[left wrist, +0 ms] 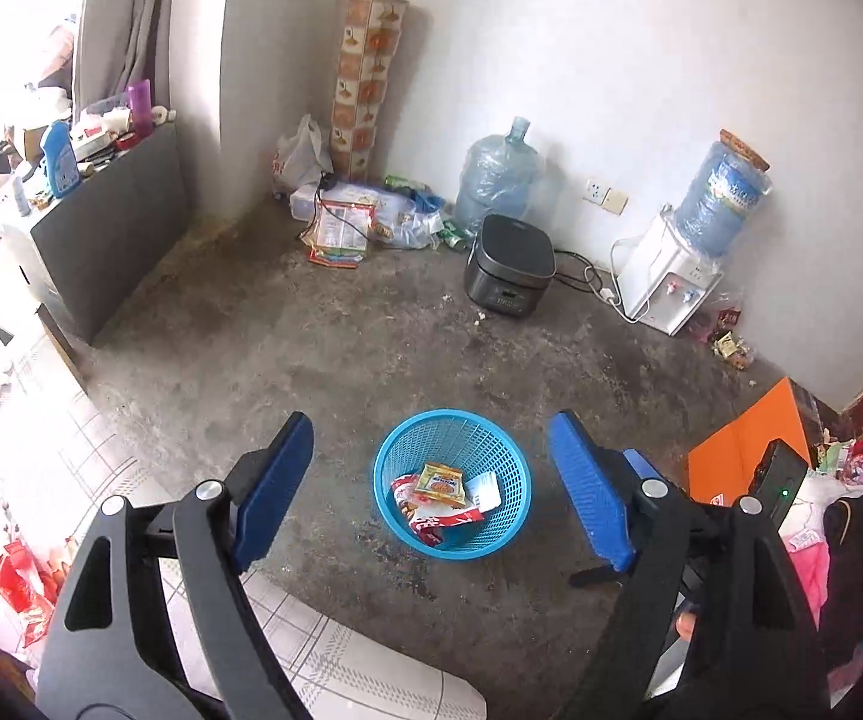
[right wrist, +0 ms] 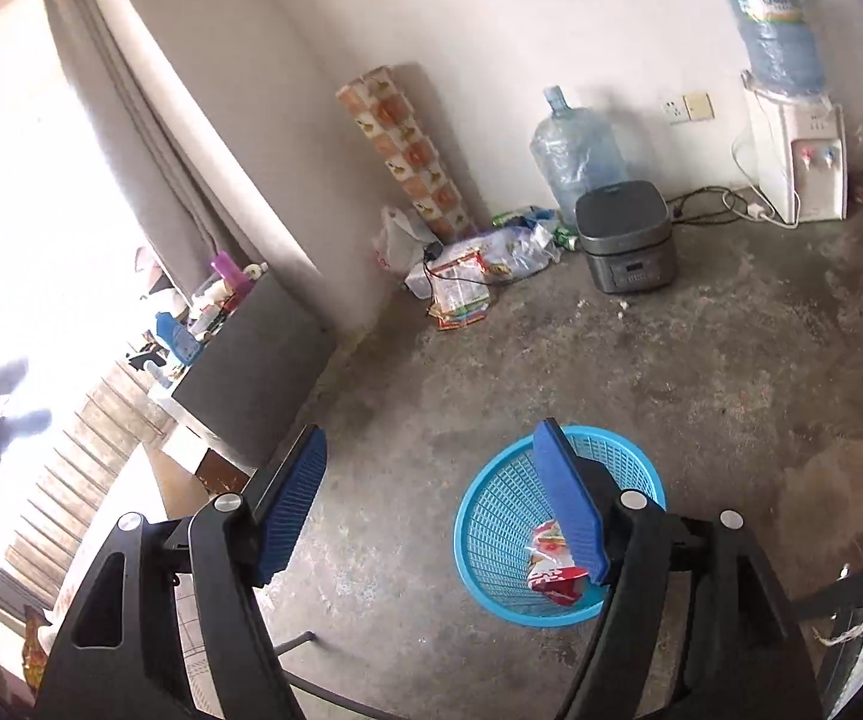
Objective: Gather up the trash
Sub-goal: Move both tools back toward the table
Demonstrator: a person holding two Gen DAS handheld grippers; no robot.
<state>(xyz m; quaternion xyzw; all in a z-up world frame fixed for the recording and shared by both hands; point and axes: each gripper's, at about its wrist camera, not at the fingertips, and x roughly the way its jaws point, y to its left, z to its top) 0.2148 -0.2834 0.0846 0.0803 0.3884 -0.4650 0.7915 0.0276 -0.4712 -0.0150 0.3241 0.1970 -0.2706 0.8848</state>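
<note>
Grippers come first in both views, each with its blue pads spread wide and nothing between them. The left gripper (left wrist: 431, 492) hangs above a blue mesh basket (left wrist: 506, 510) that stands on the stained concrete floor (left wrist: 341, 372); seen from this wrist, the basket sits in the gap between the two fingers. Inside it lie the collected wrappers: a yellow snack packet (left wrist: 443, 483), a red and white wrapper (left wrist: 431, 519) under it, and a small white paper slip (left wrist: 485, 492) against the right wall of the basket. The right gripper (right wrist: 431, 504) is likewise released and empty; from its camera the basket shows behind its right finger, with the red and white wrapper partly hidden by the pad.

To the right of the basket, in the left wrist view, an orange box (left wrist: 749, 444) stands near a heap of pink cloth (left wrist: 815, 540). A tiled white surface fills the near left corner.

Further off, a dark grey rice cooker (left wrist: 509, 267) sits on the floor beside a blue water jug (left wrist: 500, 177). A white water dispenser (left wrist: 671, 282) with an inverted bottle stands against the wall, with loose wrappers (left wrist: 731, 351) on the floor just beside it. In the far corner a pile of plastic bags and printed packets (left wrist: 359, 219) lies at the foot of a tall patterned roll (left wrist: 365, 84). A dark cabinet (left wrist: 113, 228) crowded with bottles stands by the curtain (left wrist: 125, 18).
</note>
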